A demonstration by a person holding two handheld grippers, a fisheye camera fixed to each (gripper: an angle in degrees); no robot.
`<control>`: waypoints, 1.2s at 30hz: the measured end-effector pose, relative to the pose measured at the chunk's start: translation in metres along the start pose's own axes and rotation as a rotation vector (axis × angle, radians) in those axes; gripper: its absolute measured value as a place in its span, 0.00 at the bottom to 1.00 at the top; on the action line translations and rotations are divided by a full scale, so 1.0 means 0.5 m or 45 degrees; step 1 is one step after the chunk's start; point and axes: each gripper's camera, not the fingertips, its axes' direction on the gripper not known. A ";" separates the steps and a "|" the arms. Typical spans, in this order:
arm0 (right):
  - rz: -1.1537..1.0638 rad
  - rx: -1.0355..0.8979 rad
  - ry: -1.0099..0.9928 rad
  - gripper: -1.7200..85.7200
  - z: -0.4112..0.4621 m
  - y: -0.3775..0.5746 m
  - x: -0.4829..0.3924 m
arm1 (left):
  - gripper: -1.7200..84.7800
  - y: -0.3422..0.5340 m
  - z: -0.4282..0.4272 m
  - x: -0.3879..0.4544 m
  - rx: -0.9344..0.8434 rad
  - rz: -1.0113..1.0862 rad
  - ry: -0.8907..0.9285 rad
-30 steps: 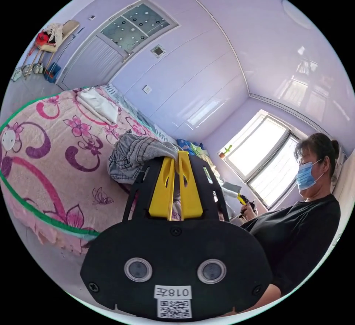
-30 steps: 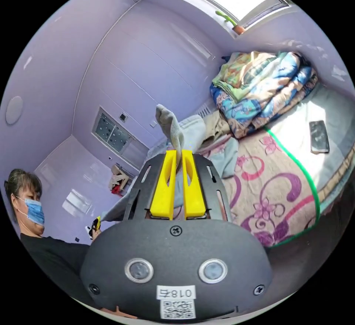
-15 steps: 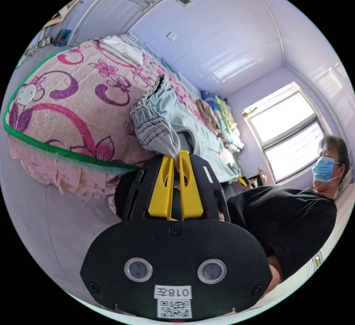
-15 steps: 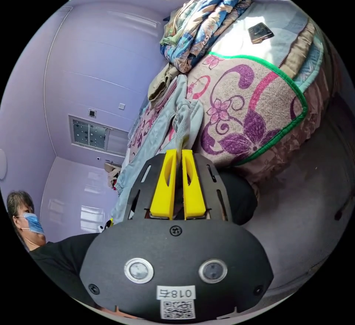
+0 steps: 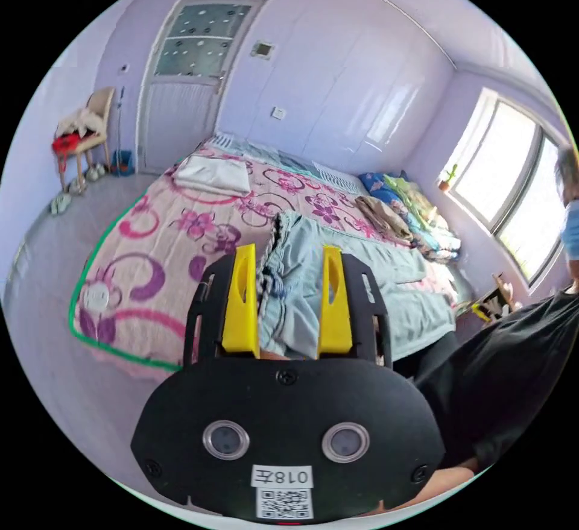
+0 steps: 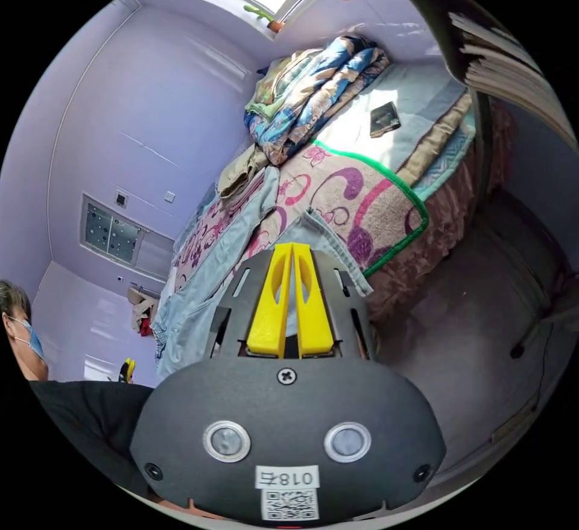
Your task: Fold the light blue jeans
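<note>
Jeans (image 5: 301, 289) lie beyond left gripper (image 5: 287, 252).

This is a bedroom in a home. A wide bed (image 5: 151, 265) under a pink flowered blanket nearly reaches the lilac wall panels. Folded quilts (image 6: 313, 96) are stacked at its window end. A chair (image 5: 81, 138) with clothes stands beside the door (image 5: 181, 78), with shoes (image 5: 60, 201) on the floor.
</note>
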 end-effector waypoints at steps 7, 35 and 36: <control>-0.199 -0.100 -0.076 0.02 0.088 -0.039 -0.165 | 0.26 -0.222 0.338 0.095 -0.268 0.172 -0.093; -0.439 -0.293 -0.093 0.03 0.333 -0.103 -0.495 | 0.19 -0.403 0.333 -0.147 -0.465 -0.400 -0.610; -0.472 -0.309 -0.081 0.03 0.361 -0.112 -0.513 | 0.19 -0.393 0.316 -0.147 -0.435 -0.413 -0.595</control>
